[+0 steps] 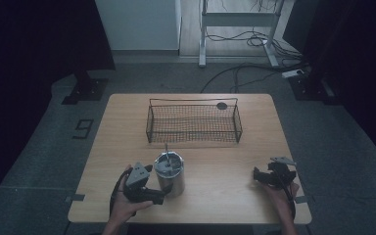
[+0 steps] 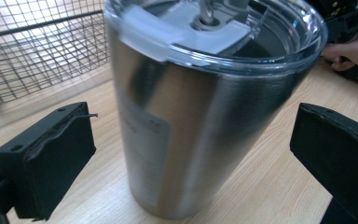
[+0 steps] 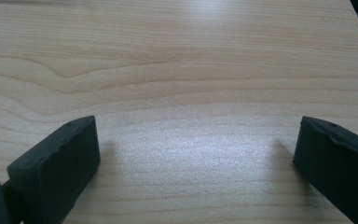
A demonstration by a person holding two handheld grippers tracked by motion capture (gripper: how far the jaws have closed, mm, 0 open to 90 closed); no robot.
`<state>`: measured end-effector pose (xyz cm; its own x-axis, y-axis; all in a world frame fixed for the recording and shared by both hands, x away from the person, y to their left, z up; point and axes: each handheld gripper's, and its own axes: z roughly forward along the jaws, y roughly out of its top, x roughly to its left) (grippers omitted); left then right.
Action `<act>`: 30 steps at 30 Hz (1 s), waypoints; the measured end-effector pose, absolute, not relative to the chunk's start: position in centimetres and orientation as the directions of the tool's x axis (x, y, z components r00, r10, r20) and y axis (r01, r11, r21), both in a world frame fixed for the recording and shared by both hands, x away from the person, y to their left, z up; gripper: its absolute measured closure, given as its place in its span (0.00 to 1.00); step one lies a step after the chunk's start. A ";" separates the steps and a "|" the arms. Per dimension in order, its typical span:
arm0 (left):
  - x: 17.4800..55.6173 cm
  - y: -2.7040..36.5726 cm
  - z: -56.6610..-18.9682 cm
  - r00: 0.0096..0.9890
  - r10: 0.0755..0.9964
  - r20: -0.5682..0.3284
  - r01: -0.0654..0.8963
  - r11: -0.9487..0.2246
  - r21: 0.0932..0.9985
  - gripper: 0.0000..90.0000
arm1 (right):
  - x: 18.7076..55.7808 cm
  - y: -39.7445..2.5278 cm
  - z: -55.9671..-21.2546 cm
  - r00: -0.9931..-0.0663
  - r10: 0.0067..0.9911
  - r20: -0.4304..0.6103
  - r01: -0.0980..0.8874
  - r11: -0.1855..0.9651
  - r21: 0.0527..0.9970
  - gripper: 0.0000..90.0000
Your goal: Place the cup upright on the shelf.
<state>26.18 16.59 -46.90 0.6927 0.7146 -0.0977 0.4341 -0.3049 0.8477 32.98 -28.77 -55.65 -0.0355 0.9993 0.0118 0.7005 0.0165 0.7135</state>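
Two claws sit at your end of a pale wooden desk (image 1: 225,191) in the high view, with grey floor around it, dark curtains at both sides, and a white frame with loose cables beyond. A black wire basket (image 1: 194,122) stands at the desk's far middle. A steel tumbler (image 1: 170,176) with a clear lid and a straw stands upright near the front edge, left of centre. Your left claw (image 1: 152,193) is just beside it; your right claw (image 1: 260,177) is well apart, near the right edge.

From the left gripper view, your left claw (image 2: 186,158) stands wide apart, one jaw on each side of the tumbler (image 2: 200,116), neither touching it. Brushed metal, a pale label and a blurred lid show. The basket (image 2: 42,51) lies behind, and your other hand (image 2: 354,49) at top right.

From the right gripper view, your right claw (image 3: 196,149) is spread wide over bare wood grain (image 3: 182,65), gripping nothing.
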 end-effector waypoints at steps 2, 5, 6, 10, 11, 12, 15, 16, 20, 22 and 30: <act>26.3 16.3 -47.1 0.688 0.720 -0.093 0.435 -0.306 0.847 0.00 | 33.0 -28.8 -55.7 -0.036 0.999 0.012 0.700 0.017 0.714 0.00; 26.6 16.1 -47.3 0.680 0.726 -0.097 0.442 -0.301 0.845 0.00 | 33.0 -28.8 -55.7 -0.035 0.999 0.012 0.700 0.016 0.714 0.00; 26.7 16.1 -47.3 0.677 0.730 -0.098 0.445 -0.299 0.844 0.00 | 33.0 -28.8 -55.7 -0.035 0.999 0.012 0.700 0.016 0.714 0.00; 27.2 15.7 -47.6 0.679 0.726 -0.104 0.453 -0.303 0.838 0.00 | 33.0 -28.8 -55.7 -0.034 0.999 0.012 0.700 0.016 0.714 0.00; 27.3 15.5 -47.7 0.678 0.728 -0.103 0.455 -0.305 0.836 0.00 | 33.0 -28.8 -55.6 -0.034 0.999 0.012 0.700 0.015 0.714 0.00; 27.4 15.3 -47.8 0.677 0.729 -0.099 0.457 -0.311 0.833 0.00 | 33.0 -28.8 -55.7 -0.034 0.999 0.012 0.700 0.015 0.714 0.00; 27.8 14.5 -48.3 0.677 0.730 -0.088 0.464 -0.331 0.822 0.00 | 33.0 -28.8 -55.7 -0.033 0.999 0.012 0.699 0.015 0.715 0.00; 28.0 14.3 -48.4 0.678 0.731 -0.081 0.467 -0.342 0.816 0.00 | 33.0 -28.8 -55.7 -0.034 0.999 0.012 0.700 0.015 0.714 0.00; 28.4 13.4 -48.9 0.661 0.749 -0.049 0.467 -0.359 0.808 0.01 | 33.0 -28.8 -55.7 -0.034 0.999 0.012 0.700 0.016 0.714 0.00; 28.5 13.4 -48.9 0.660 0.750 -0.051 0.466 -0.355 0.811 0.02 | 33.0 -28.8 -55.7 -0.034 0.999 0.012 0.700 0.015 0.714 0.00; 28.4 13.2 -48.8 0.651 0.758 -0.047 0.473 -0.356 0.806 0.03 | 33.0 -28.8 -55.7 -0.033 0.999 0.012 0.699 0.014 0.715 0.01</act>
